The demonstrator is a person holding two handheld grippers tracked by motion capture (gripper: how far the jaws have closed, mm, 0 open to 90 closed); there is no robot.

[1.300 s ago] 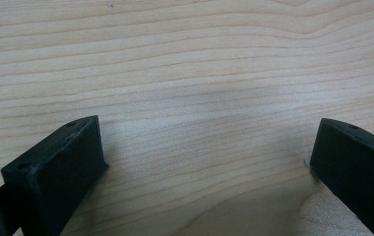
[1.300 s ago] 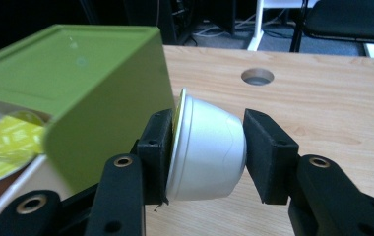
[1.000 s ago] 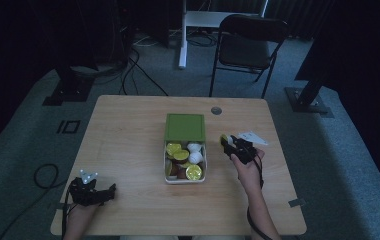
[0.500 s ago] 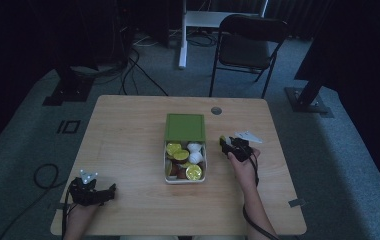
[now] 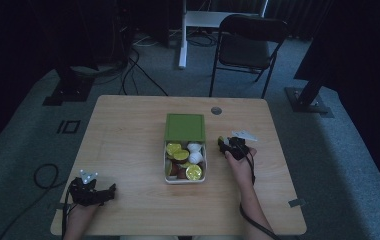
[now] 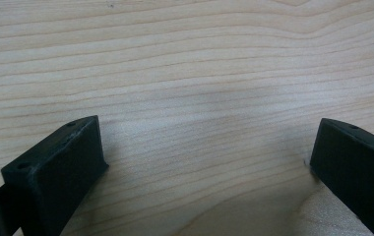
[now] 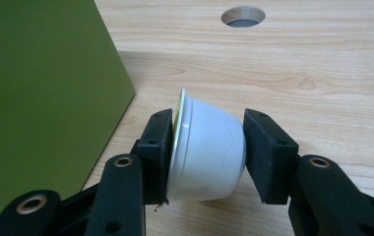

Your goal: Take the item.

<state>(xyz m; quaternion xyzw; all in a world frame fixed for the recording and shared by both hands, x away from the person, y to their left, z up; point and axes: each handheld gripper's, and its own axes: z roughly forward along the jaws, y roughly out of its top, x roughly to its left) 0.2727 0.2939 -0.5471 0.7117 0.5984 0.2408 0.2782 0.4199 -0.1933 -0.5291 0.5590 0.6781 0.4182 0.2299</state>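
1. From the high view, the right tool (image 5: pixel 226 148) holds a small white cup just beside the right wall of the open box (image 5: pixel 185 178) in the middle of the table (image 5: pixel 128 130); the box's green lid (image 5: pixel 184 126) stands behind it. The left tool (image 5: pixel 105 192) rests at the near left corner.
2. In the left gripper view, the left tool's jaws stand wide apart over bare wood.
3. In the right gripper view, the right tool (image 7: pixel 207 147) clamps the cup (image 7: pixel 207 152), tipped on its side, beside the lid (image 7: pixel 42 88).

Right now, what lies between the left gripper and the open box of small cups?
Only bare wooden table: in the high view nothing lies between the left gripper and the box.
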